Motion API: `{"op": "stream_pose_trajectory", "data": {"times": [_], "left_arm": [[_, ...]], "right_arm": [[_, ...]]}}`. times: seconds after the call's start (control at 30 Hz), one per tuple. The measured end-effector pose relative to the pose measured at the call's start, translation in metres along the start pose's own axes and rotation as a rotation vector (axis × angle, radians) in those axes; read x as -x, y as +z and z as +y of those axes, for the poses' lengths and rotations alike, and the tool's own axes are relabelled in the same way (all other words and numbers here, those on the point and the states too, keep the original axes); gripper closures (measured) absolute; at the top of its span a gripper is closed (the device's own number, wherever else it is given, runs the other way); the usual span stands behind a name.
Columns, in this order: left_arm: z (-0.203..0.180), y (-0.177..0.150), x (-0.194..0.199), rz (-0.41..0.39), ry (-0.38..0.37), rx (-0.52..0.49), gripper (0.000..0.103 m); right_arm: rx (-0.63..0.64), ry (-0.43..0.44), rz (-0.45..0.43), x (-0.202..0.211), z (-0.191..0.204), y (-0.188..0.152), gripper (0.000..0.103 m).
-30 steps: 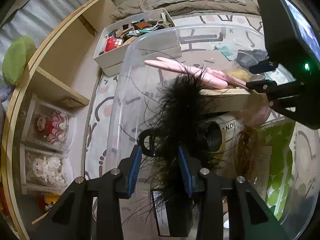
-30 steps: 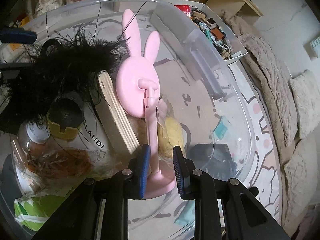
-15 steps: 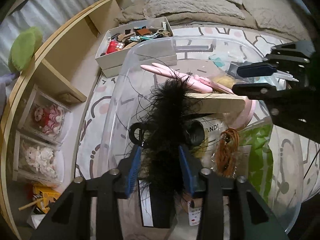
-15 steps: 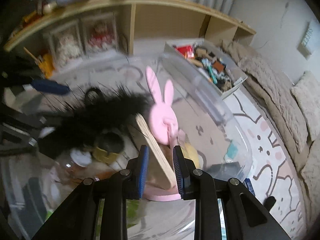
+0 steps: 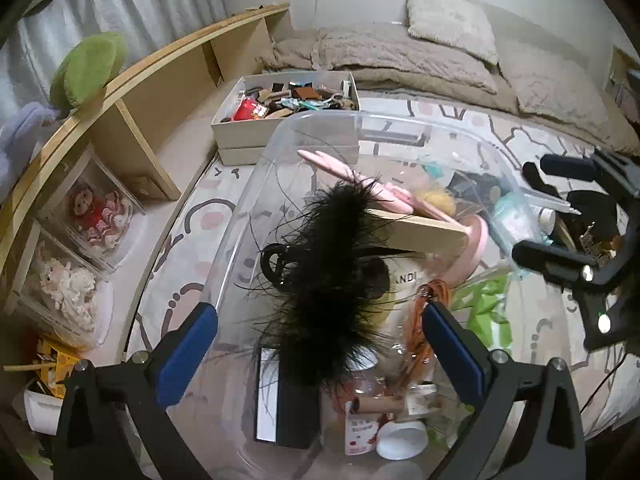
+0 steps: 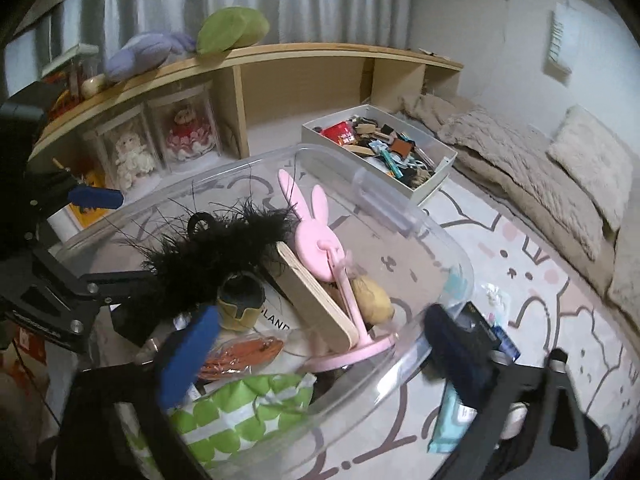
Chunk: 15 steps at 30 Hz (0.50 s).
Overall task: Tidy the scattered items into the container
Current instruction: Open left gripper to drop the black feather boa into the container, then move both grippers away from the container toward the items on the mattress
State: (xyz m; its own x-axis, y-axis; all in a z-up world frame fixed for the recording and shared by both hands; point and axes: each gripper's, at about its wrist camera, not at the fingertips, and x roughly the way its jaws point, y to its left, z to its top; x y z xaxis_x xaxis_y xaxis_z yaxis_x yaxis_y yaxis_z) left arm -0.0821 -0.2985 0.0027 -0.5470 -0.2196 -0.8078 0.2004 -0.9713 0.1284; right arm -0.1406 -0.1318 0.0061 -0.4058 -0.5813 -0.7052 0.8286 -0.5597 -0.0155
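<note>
A clear plastic container (image 5: 256, 176) (image 6: 460, 264) sits on the rug, filled with items. A black feathery piece (image 5: 324, 264) (image 6: 216, 252) lies on top, beside a wooden board (image 5: 416, 228) (image 6: 316, 300) and a pink bunny stand (image 5: 352, 172) (image 6: 316, 244). A green dotted bag (image 6: 240, 412) fills the near corner. My left gripper (image 5: 320, 344) hovers above the feathery piece, jaws opening wide, pads clear of it. My right gripper (image 6: 320, 356) hangs above the bunny stand's base, jaws opening, touching nothing. Each gripper shows in the other's view (image 5: 560, 212) (image 6: 104, 240).
A white box (image 5: 280, 120) (image 6: 380, 148) of small items stands behind the container. A low wooden shelf (image 5: 132, 120) (image 6: 280, 76) with doll cases runs along the wall. Bedding (image 5: 400, 52) lies beyond. A black box (image 6: 476, 328) and a teal packet (image 6: 452, 420) lie on the rug.
Both grippers spread wide and drew up and back from the container. The left let go of the feathery piece, the right of the bunny stand; both items stay inside.
</note>
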Motion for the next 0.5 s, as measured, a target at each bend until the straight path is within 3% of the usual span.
{"op": "stream_pose_trajectory", "data": {"times": [0.5], "left_arm": [[-0.013,-0.020,0.046,-0.124,-0.050,0.027,0.000]], "right_arm": [[-0.056,-0.003,-0.113,0.045,0.001,-0.009,0.000]]}}
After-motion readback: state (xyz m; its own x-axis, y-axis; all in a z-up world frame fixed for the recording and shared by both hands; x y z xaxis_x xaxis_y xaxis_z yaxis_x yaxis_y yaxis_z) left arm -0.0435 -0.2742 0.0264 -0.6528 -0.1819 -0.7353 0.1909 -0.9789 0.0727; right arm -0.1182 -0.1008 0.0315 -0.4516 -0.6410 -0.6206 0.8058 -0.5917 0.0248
